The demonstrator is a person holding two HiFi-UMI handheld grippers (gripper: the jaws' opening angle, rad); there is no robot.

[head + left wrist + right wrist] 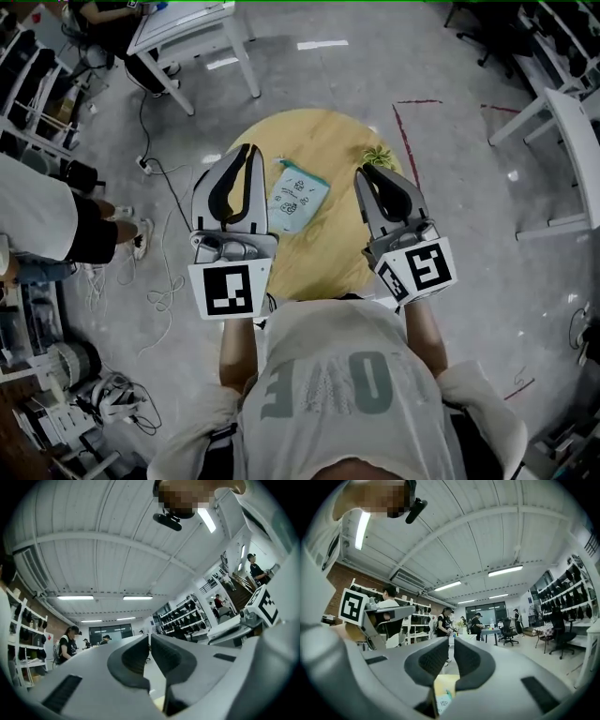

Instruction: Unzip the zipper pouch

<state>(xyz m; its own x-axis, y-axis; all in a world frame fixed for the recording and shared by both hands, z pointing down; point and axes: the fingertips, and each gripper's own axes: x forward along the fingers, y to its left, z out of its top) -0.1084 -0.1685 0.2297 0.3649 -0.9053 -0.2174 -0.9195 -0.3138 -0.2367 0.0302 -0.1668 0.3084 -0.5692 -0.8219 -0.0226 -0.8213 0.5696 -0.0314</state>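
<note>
Found zipper pouch [298, 197] lying flat on round wooden desk [314, 131], between both grippers and touched by neither. Noted left gripper [246, 153] over desk's left edge, jaws together, clamping nothing. Noted right gripper [367, 172] over right edge, jaws together, likewise empty.

A pale-blue patterned zipper pouch [298, 199] lay on the round yellow wooden desk [323, 131] between the left gripper [249, 150] and right gripper [365, 171].

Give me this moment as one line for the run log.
stage: before grasp | left gripper: shut, empty | right gripper: shut, empty | zipper pouch: lying on round table, between both grippers, untouched
</note>
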